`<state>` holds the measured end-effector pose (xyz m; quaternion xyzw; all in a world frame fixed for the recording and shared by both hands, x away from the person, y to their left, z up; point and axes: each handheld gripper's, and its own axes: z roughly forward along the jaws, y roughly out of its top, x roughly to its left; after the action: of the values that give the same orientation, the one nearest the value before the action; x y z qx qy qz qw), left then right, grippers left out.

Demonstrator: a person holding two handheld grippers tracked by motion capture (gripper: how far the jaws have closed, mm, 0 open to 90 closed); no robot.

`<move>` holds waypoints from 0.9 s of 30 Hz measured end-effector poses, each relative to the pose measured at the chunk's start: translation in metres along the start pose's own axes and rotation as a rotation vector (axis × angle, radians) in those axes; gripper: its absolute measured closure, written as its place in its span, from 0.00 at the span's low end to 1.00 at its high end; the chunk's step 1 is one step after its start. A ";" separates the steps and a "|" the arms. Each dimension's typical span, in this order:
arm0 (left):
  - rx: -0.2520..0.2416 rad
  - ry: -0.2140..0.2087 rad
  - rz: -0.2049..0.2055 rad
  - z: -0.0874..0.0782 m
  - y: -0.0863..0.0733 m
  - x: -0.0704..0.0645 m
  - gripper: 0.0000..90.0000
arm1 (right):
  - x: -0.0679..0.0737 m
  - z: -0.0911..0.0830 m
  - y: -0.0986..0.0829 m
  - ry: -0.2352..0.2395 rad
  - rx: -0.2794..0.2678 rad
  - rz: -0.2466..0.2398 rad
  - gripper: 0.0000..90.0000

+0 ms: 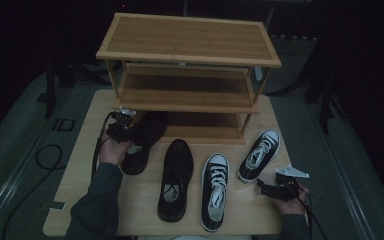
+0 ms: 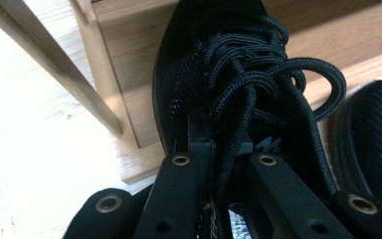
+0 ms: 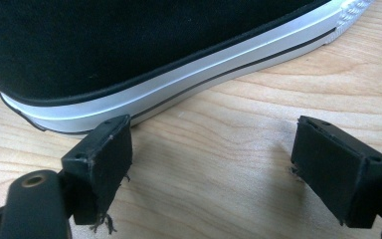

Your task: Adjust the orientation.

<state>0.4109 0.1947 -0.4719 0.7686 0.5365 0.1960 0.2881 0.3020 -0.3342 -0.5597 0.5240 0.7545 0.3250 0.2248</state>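
I'm pinching the black lace-up shoe [image 2: 238, 89] by its tongue and laces with my left gripper [image 2: 224, 149], jaws pressed tight on it, and I'm judging the job as sliding it toe-first onto the wooden rack's [image 1: 190, 102] bottom shelf just ahead — so I'm wanting a level carry, toe clearing the shelf lip. It's matte black mesh, thick cord laces bunching over my jaws. My right gripper [image 3: 211, 159] is resting spread — nothing between the pads, black-and-white sneaker [image 3: 144, 55] just beyond.
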 end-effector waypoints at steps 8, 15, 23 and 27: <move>-0.004 0.000 -0.004 0.005 -0.001 0.005 0.94 | 0.000 0.000 0.000 0.000 0.000 0.000 0.18; -0.026 -0.024 -0.032 0.001 -0.005 0.009 0.72 | 0.000 0.000 0.000 0.000 0.000 0.000 0.18; -0.085 -0.069 -0.061 -0.022 -0.016 0.017 0.63 | 0.000 0.000 0.000 0.000 0.000 0.000 0.18; -0.101 -0.084 -0.067 -0.035 -0.024 0.017 0.61 | 0.000 0.000 0.000 0.000 0.000 0.000 0.18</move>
<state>0.3787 0.2251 -0.4608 0.7423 0.5387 0.1804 0.3552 0.3021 -0.3342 -0.5597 0.5239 0.7546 0.3249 0.2247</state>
